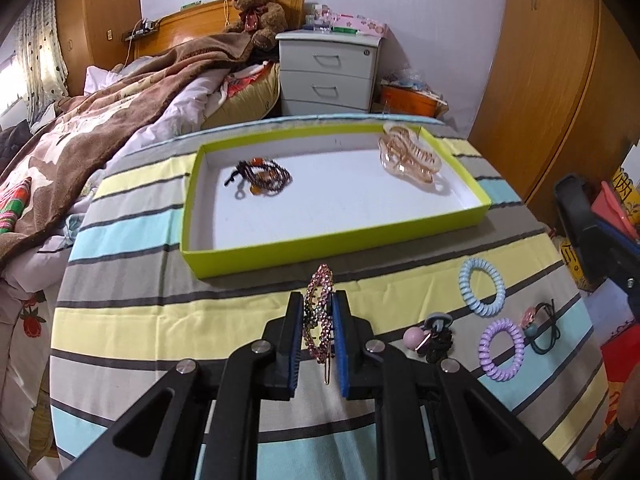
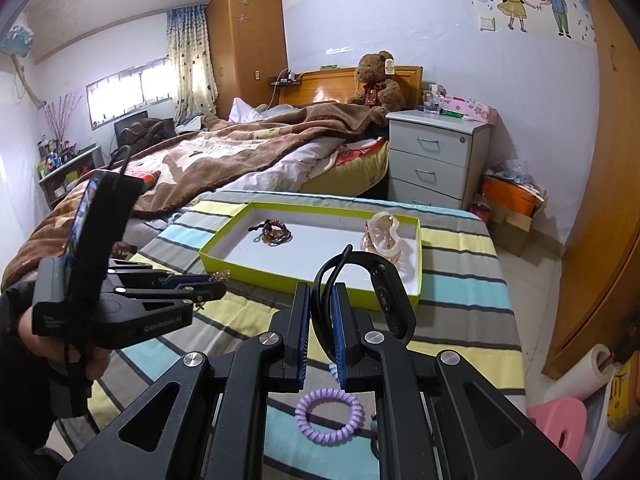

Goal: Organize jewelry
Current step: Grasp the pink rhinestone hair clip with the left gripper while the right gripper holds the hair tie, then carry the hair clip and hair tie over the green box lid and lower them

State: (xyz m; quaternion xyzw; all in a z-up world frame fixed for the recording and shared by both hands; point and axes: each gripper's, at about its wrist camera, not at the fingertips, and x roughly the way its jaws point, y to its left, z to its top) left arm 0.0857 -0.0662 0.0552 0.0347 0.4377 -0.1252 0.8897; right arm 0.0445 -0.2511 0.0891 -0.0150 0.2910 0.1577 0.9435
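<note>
My left gripper (image 1: 318, 300) is shut on a pink rhinestone hair clip (image 1: 318, 312), held just above the striped cloth in front of the lime-green tray (image 1: 320, 246). Inside the tray lie a dark beaded bracelet (image 1: 262, 178) and a translucent peach claw clip (image 1: 410, 158). My right gripper (image 2: 320, 292) is shut on the strap of a black smart band (image 2: 384, 300), raised before the tray (image 2: 248, 270). On the cloth at the right lie a blue coil hair tie (image 1: 482, 286), a purple coil hair tie (image 1: 502, 350), a black scrunchie with a pink ball (image 1: 430, 338) and a dark elastic (image 1: 542, 322).
The striped table (image 1: 160, 320) stands against a bed with a brown blanket (image 1: 100, 140). A grey drawer unit (image 1: 328, 68) and an orange bin (image 1: 410, 100) sit behind it. A wooden wardrobe (image 1: 560, 80) fills the right side. In the right wrist view a hand (image 2: 96, 360) holds the left gripper (image 2: 218, 280).
</note>
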